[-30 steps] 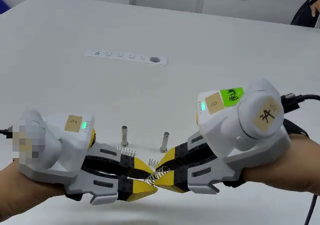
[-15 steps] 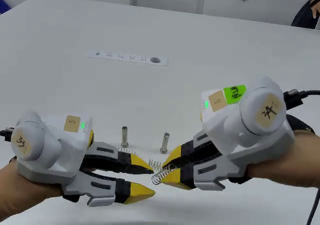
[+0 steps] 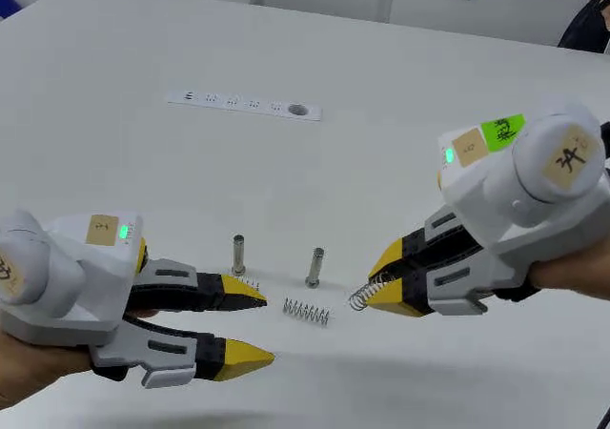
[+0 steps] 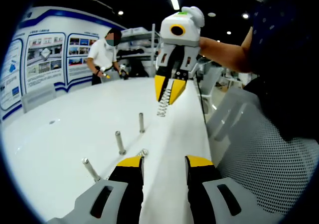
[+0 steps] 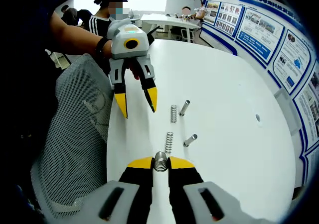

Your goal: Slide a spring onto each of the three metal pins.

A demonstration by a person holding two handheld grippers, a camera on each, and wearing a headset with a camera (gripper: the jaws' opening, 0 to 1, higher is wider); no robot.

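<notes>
1. The right tongs [image 3: 370,296] pinch a spring [image 3: 359,296], just right of the upright pins [image 3: 315,268].
2. The left tongs [image 3: 268,329] gape empty beside a loose spring [image 3: 306,312] on the worktop [image 3: 429,114].
3. A power strip [image 3: 243,105] lies well beyond.
4. Both tongs hang near the worktop's front edge; open surface spreads between pins and strip.

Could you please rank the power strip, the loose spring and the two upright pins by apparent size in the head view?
1. Power strip, largest by far, although farthest from the camera.
2. Loose spring, slightly longer than a pin.
3. Left pin and right pin: alike, so unranked.
</notes>
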